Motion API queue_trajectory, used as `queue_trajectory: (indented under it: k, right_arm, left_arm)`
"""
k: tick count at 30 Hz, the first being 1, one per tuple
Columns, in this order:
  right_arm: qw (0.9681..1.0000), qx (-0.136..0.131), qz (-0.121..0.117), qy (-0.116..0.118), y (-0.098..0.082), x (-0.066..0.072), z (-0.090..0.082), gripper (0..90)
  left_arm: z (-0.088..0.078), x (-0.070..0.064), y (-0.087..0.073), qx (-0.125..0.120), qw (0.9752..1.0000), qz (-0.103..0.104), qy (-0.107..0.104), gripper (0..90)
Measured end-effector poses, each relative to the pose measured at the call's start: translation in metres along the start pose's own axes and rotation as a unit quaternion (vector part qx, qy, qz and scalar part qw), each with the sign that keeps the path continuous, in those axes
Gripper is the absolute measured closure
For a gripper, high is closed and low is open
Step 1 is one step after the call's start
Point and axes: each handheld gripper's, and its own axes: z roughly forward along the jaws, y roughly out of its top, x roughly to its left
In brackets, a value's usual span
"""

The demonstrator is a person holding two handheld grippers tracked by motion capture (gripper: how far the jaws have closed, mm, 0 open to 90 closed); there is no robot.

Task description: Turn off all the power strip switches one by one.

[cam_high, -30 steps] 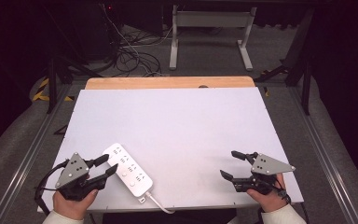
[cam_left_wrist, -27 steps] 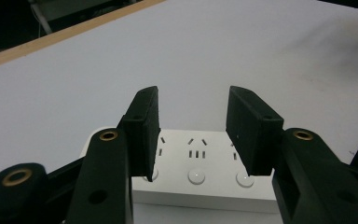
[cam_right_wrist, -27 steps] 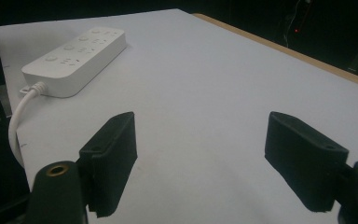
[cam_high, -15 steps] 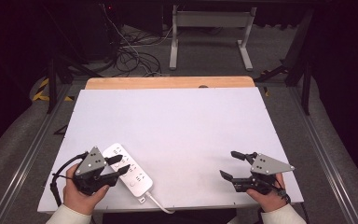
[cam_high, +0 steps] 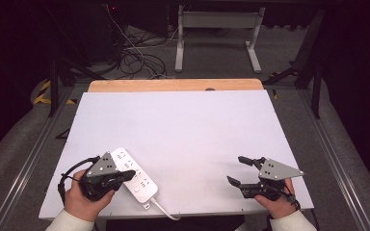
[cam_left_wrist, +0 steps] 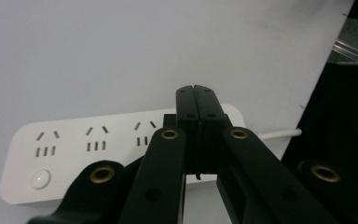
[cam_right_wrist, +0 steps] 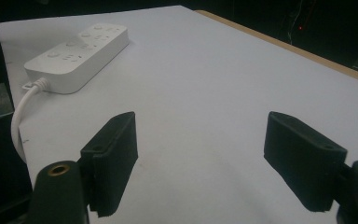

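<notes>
Most of my table [cam_high: 183, 125] is bare white, open for passage. One obstacle: power strip [cam_high: 135, 174] near left front corner, its cord [cam_high: 164, 211] running off the front edge. My left gripper [cam_high: 127, 174], jaws pressed together, sits over it. Right gripper [cam_high: 238, 171] has open surface ahead.

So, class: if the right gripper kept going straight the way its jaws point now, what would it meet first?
Probably nothing nearby: the right gripper, jaws open, points left across the bare white tabletop. The power strip lies far ahead and off to one side, so it would likely be missed, though depth is uncertain.
</notes>
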Motion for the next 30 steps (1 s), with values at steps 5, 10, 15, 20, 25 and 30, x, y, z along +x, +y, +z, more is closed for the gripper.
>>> queue_trajectory:
  k: [5,10,15,20,25,30]
  right_arm:
    - [1.0,0.0,0.001,0.006,0.0,0.0,0.0,26.3]
    - [1.0,0.002,0.001,0.008,0.0,0.0,0.001,26.4]
    - [1.0,0.002,0.002,0.009,0.0,0.001,0.001,26.4]
    - [0.9999,0.003,-0.001,0.01,0.0,0.001,0.001,26.4]
    - [0.9999,0.007,-0.002,0.011,0.0,0.001,0.002,26.4]
    - [0.9999,0.008,-0.001,0.013,-0.001,0.0,0.002,26.4]
  left_arm:
    - [0.005,-0.003,0.006,0.045,0.999,0.006,-0.004,90.0]
    - [0.014,-0.002,0.009,0.094,0.9955,0.005,-0.007,90.0]
    - [0.025,-0.001,0.011,0.143,0.9897,0.002,0.0,90.0]
    - [0.035,-0.003,0.012,0.176,0.9843,0.007,-0.01,90.0]
    - [0.04,-0.003,0.013,0.189,0.9817,0.007,-0.015,90.0]
    - [0.046,-0.004,0.013,0.201,0.9793,0.006,-0.018,90.0]
